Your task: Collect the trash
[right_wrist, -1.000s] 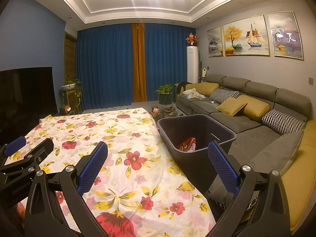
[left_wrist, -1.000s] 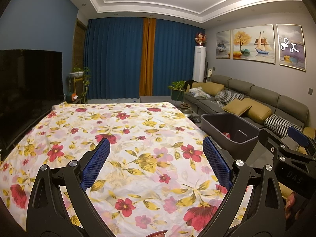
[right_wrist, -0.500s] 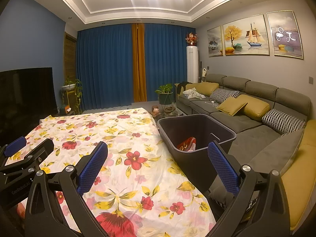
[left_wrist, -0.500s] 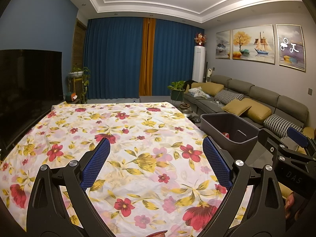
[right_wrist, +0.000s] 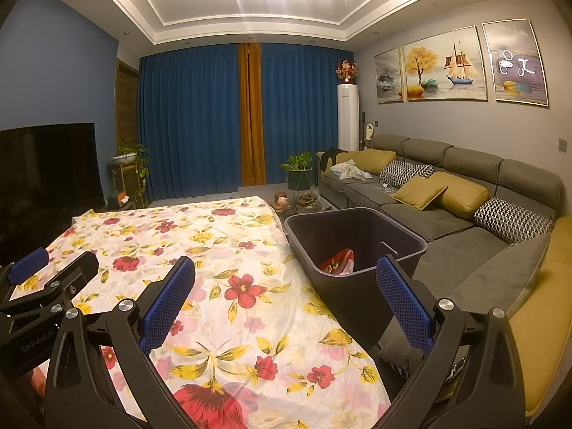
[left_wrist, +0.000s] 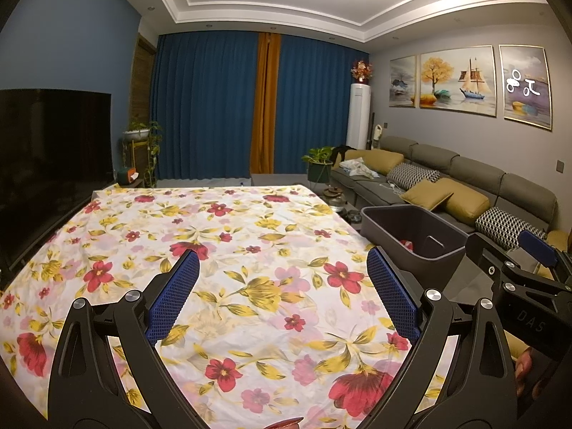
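Both tools, left (left_wrist: 282,286) and right (right_wrist: 286,291), gape empty; trash (right_wrist: 338,262) lies binned (right_wrist: 357,214), worktop (left_wrist: 250,236) shows none left.

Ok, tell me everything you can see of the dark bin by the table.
The bin is a dark grey, plastic-looking rectangular tub with a rolled rim and tapering walls, upright and open-topped. It stands between the flowered table and the sofa, against the table edge. Inside lies a red and white wrapper. Neither gripper touches it.
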`<state>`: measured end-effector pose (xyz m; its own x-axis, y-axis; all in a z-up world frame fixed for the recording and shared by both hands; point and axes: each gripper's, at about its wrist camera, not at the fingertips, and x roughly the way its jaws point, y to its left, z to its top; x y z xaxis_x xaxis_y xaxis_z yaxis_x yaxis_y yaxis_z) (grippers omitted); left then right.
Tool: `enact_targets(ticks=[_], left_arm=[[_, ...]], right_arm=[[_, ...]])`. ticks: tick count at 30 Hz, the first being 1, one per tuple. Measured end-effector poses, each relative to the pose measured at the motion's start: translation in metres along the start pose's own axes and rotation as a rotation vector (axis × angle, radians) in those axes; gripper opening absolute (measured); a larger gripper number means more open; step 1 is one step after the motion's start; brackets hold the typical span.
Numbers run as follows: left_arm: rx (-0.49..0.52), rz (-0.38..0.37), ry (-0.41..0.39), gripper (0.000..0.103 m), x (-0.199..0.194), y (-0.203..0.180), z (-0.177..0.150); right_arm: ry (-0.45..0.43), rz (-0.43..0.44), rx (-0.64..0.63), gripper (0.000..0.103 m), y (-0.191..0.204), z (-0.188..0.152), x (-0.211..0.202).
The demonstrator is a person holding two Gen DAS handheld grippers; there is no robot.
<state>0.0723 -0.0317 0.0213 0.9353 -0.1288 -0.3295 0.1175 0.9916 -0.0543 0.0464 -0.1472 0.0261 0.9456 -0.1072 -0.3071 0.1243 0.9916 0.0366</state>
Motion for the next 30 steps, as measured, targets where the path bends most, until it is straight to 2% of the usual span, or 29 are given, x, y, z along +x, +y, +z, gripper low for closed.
enact_targets(ticks=[30], left_arm=[[-0.002,-0.004,-0.003,0.093,0.0004,-0.0024,-0.0003]], right_arm=[[-0.004,-0.001,0.003,0.098,-0.0008,0.0006,-0.0010]])
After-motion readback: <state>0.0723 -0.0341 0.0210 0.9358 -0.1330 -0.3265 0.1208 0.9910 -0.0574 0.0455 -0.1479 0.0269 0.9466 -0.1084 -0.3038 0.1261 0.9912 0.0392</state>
